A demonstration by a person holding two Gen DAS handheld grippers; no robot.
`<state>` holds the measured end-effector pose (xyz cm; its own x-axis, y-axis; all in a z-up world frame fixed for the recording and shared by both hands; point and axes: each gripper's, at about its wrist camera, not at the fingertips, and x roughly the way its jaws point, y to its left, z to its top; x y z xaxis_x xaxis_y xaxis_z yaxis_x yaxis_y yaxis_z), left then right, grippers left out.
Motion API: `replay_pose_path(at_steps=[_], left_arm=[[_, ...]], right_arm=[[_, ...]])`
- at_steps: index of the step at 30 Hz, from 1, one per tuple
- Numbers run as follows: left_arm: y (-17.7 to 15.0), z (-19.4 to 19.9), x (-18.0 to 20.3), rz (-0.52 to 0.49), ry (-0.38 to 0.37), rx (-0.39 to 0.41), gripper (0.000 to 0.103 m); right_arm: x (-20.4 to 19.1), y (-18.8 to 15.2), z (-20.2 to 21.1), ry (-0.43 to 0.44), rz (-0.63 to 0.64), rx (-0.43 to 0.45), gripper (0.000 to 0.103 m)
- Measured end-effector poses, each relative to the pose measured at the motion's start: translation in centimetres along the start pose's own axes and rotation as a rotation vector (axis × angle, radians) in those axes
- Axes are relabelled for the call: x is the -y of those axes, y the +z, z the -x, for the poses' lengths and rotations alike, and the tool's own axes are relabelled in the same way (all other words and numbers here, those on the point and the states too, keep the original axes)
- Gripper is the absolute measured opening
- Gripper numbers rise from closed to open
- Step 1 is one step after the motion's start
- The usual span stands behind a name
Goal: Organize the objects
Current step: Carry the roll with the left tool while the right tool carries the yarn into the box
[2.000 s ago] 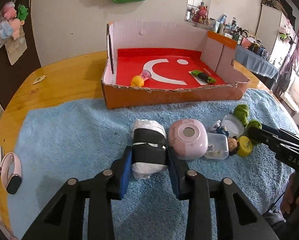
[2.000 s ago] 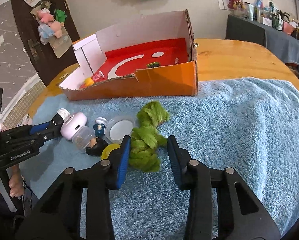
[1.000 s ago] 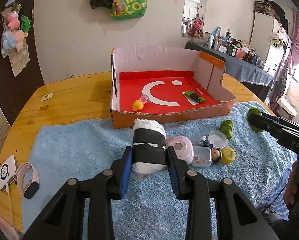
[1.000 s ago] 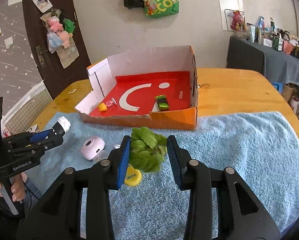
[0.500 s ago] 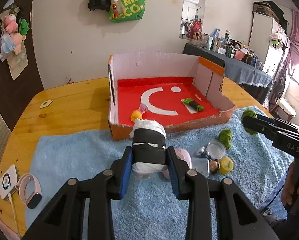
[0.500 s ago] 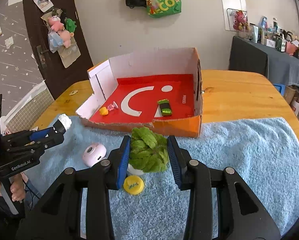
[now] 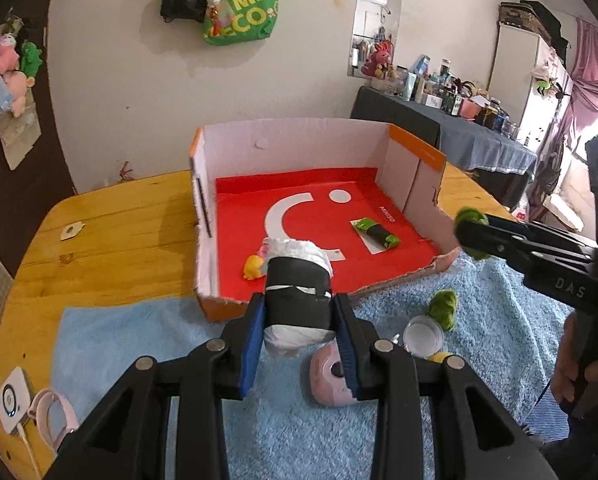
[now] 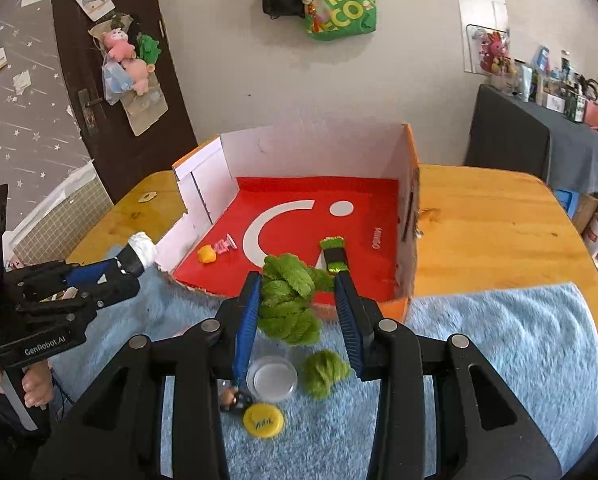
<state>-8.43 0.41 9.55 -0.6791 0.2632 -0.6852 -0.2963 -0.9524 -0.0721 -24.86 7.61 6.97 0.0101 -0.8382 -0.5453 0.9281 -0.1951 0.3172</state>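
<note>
Two soft loads are in the air near the front edge of the orange cardboard box with a red floor. The white cloth bundle wrapped in a black band looks light and squashy; its banded middle is the firmest place to pinch. The left hand-held gripper clamps exactly there, jaws narrow. The right hand-held gripper squeezes a fuzzy green knotted plush, likely limp and compressible, above the blue towel covering the wooden worktop.
</note>
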Motion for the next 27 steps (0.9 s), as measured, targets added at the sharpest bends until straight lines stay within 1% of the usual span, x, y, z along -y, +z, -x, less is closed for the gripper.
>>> replay_pose_path(at_steps=[7,13,22,27], left_arm=[[1.7,-2.7,0.0,0.002,-0.048,-0.057,0.035],[2.8,-4.8,0.1,-0.008,-0.079,-0.096,0.035],[3.7,-9.0,0.2,-0.021,-0.113,-0.191,0.035],[4.0,-10.3,0.3,-0.035,-0.122,-0.215,0.035]], right_arm=[[-0.6,1.6,-2.9,0.012,0.045,-0.053,0.035],[-0.5,2.4,-5.6,0.030,0.057,-0.115,0.035],[-0.5,2.3,-9.1,0.048,0.076,-0.217,0.036],[-0.6,2.3,-10.3,0.050,0.095,-0.259,0.036]])
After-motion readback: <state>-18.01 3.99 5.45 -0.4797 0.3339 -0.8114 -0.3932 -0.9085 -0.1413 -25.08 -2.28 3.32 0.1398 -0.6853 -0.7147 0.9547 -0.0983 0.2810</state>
